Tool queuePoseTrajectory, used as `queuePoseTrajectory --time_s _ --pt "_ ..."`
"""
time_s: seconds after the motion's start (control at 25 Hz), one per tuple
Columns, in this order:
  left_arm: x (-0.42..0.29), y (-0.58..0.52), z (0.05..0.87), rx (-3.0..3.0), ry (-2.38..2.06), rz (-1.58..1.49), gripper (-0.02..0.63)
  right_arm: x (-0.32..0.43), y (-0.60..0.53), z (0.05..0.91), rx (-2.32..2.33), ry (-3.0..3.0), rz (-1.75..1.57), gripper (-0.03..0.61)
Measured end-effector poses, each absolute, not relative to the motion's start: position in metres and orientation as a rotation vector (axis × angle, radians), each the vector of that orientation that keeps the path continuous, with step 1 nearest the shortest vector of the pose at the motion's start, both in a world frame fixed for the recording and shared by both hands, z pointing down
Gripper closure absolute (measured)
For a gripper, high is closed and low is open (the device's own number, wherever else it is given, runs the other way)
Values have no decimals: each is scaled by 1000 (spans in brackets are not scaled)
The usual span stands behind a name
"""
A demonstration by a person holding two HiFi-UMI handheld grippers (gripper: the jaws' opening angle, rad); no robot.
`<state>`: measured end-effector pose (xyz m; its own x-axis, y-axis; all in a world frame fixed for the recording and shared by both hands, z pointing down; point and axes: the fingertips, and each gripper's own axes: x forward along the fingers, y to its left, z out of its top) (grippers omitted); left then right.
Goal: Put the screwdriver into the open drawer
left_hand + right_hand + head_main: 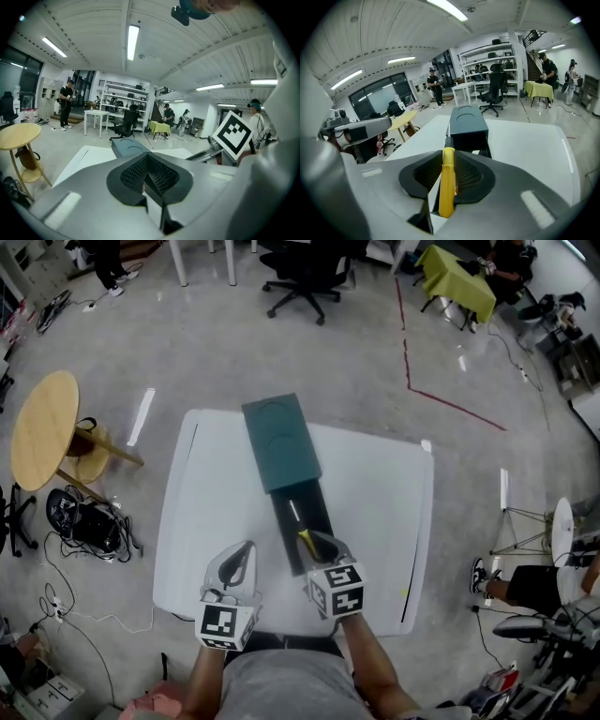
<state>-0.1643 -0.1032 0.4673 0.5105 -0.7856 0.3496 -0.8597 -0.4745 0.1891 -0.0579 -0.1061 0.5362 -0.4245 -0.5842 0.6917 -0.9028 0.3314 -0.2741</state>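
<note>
The right tongs clamp the yellow-handled screwdriver, its tip over the open drawer, while the left tongs, pressed together and empty, hover just left of that drawer above the bench.

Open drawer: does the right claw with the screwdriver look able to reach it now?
Probably yes: the right claw hangs over the open drawer, screwdriver clamped, with nothing in between.

screwdriver: handle sides covered by right gripper pads, whether its tip touches the drawer cannot be told | drawer: end nearest the table front edge hidden under that gripper | seated person right of table: upper body cut off by picture edge
</note>
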Motion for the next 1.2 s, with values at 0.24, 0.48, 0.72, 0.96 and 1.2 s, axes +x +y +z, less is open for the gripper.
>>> queuePoseTrajectory --time_s 0.24,0.48,0.72,0.96,1.2 --pt "-166 -115 489 2358 -1407 317 603 -63 -120 569 1219 -2108 932 499" --pt "-179 -127 513 2271 -1451 321 603 -73 -139 602 1165 -2091 966 499" --pt "-187 -124 535 2219 -1458 365 603 -82 -144 628 1117 -2071 1012 497" --pt "-185 -125 545 2196 -1461 383 603 -83 -147 644 1092 -2058 1039 497" --pt "-184 -126 553 2179 -1462 393 603 -83 -148 654 1066 -2044 1048 497"
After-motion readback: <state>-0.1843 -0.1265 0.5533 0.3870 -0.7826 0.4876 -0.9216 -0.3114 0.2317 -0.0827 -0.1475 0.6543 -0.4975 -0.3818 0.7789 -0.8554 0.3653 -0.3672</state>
